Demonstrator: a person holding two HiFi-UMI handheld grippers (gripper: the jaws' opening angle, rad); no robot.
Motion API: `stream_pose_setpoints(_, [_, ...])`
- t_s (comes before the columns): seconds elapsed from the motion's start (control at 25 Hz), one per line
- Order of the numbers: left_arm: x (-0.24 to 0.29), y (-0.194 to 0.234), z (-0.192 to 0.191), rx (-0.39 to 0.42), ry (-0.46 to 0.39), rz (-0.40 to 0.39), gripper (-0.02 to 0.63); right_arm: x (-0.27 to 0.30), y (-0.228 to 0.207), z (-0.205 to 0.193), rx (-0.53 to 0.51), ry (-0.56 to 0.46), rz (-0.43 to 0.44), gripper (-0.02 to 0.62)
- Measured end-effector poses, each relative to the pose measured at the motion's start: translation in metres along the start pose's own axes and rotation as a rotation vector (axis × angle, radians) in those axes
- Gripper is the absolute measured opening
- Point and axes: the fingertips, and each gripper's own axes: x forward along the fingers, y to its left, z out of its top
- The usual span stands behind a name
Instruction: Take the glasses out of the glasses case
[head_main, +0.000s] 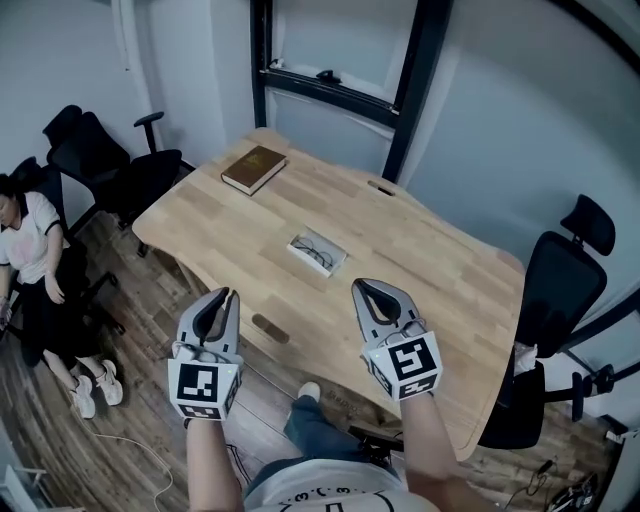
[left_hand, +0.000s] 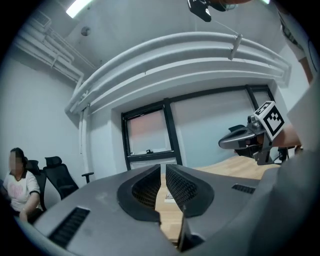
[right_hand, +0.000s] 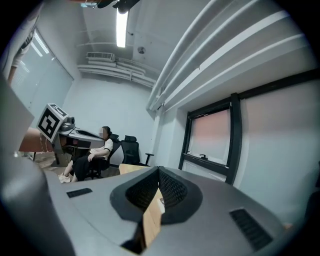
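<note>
An open white glasses case (head_main: 317, 252) lies in the middle of the wooden table (head_main: 430, 270), with dark-framed glasses (head_main: 314, 250) inside it. Both grippers are held up in the air over the table's near edge, well short of the case. My left gripper (head_main: 227, 294) is shut and holds nothing. My right gripper (head_main: 361, 287) is also shut and holds nothing. In the left gripper view the jaws (left_hand: 163, 167) nearly touch at the tips, and a sliver of the white case (left_hand: 168, 197) shows behind them. The right gripper view shows its jaws (right_hand: 158, 171) closed over the table.
A brown book (head_main: 254, 168) lies at the table's far left corner. A person (head_main: 30, 260) sits on a chair at the left, beside black office chairs (head_main: 110, 165). Another black chair (head_main: 555, 300) stands at the right end. A dark-framed window (head_main: 340, 70) is beyond the table.
</note>
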Motion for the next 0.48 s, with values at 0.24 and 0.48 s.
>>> stream_pose_setpoints(0.24, [0.077, 0.036, -0.029, -0.074, 0.030, -0.013, 0.038, 0.073, -0.029, -0.024, 0.027, 0.063, 0.010, 0.052])
stream_pose_setpoints(0.48, [0.137, 0.064, -0.049, -0.132, 0.055, -0.020, 0.038, 0.133, -0.051, -0.048, 0.045, 0.133, 0.030, 0.052])
